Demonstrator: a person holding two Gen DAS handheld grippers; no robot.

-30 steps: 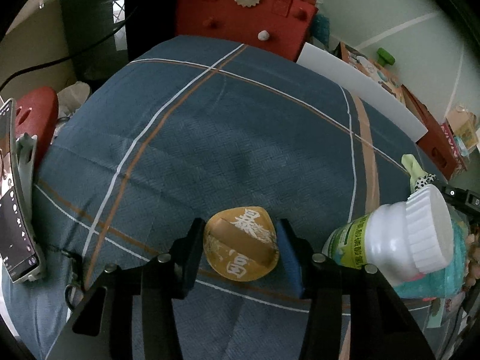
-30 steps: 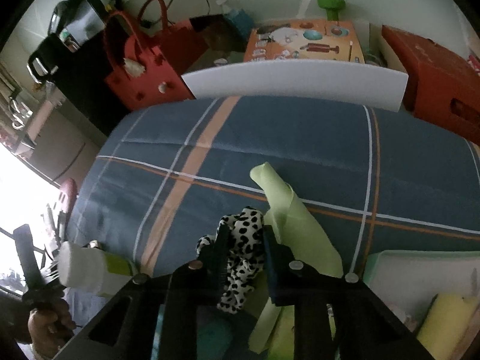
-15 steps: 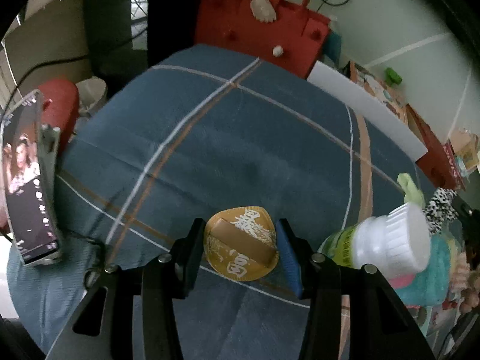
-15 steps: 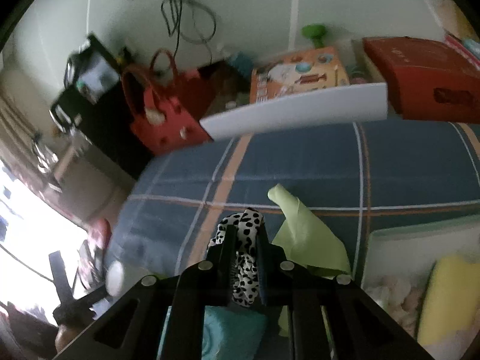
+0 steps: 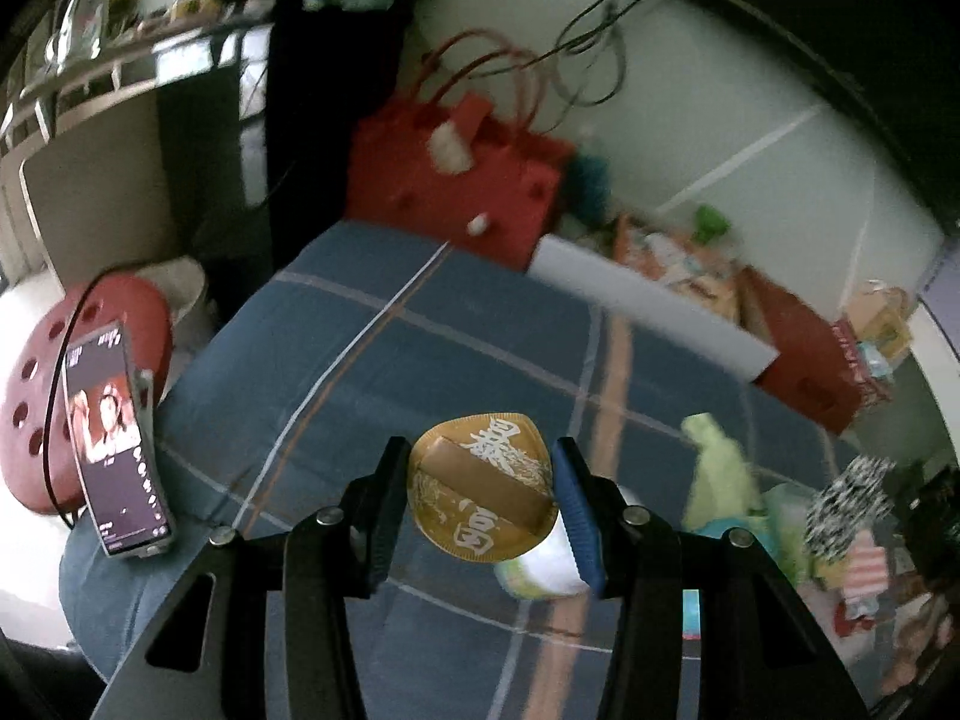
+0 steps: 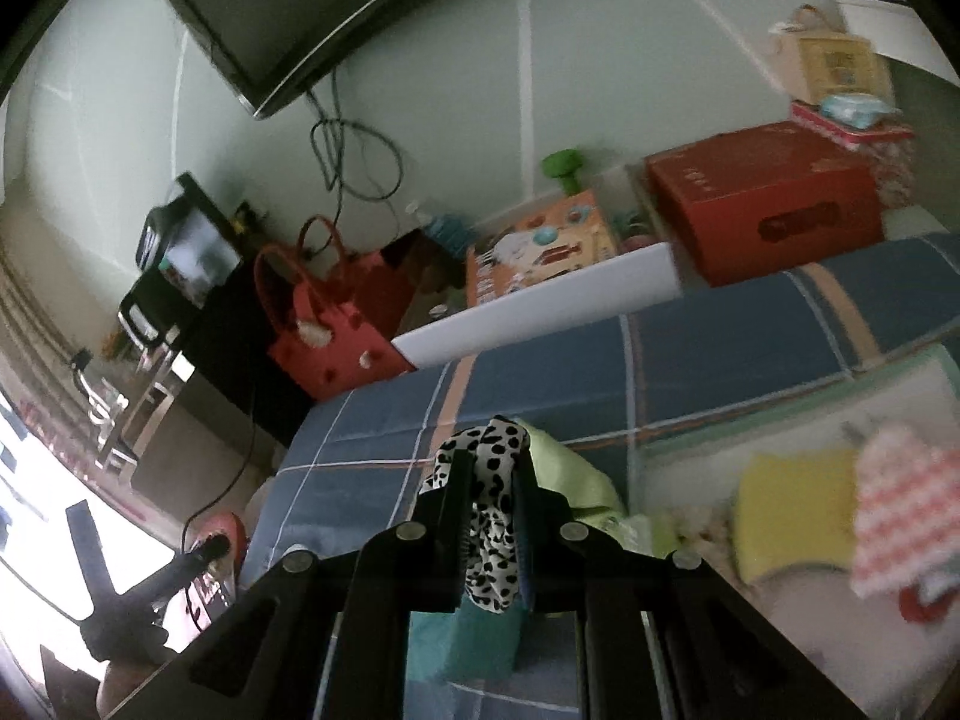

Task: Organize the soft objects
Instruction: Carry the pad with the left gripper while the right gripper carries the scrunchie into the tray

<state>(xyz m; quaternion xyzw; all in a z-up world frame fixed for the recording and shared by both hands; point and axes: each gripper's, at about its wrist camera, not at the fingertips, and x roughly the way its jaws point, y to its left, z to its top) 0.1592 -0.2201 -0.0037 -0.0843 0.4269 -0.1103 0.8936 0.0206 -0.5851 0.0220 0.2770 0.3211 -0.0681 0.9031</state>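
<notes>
My left gripper point(image 5: 480, 489) is shut on a round golden puff point(image 5: 480, 498) with white characters and a brown band, held up above the blue plaid bedspread point(image 5: 420, 360). A white bottle with a green label point(image 5: 543, 564) lies on the bed below it. My right gripper point(image 6: 492, 474) is shut on a black-and-white spotted cloth point(image 6: 489, 516), raised over a lime green cloth point(image 6: 570, 474) and a teal item point(image 6: 468, 636). In the left wrist view the spotted cloth point(image 5: 846, 504) hangs at the right, beside the green cloth point(image 5: 720, 468).
A white tray point(image 6: 780, 414) at the right holds a yellow sponge point(image 6: 792, 516) and a pink chequered cloth point(image 6: 900, 516). A phone on a stand point(image 5: 114, 438) and a red stool point(image 5: 36, 396) stand left of the bed. Beyond it are a red bag point(image 5: 450, 192), a white board point(image 5: 648, 306) and a red box point(image 6: 762, 210).
Both grippers have risen. The golden puff now hangs higher over the bed, above the bottle. The right gripper closed tighter on the spotted cloth, lifted it and turned toward the tray.
</notes>
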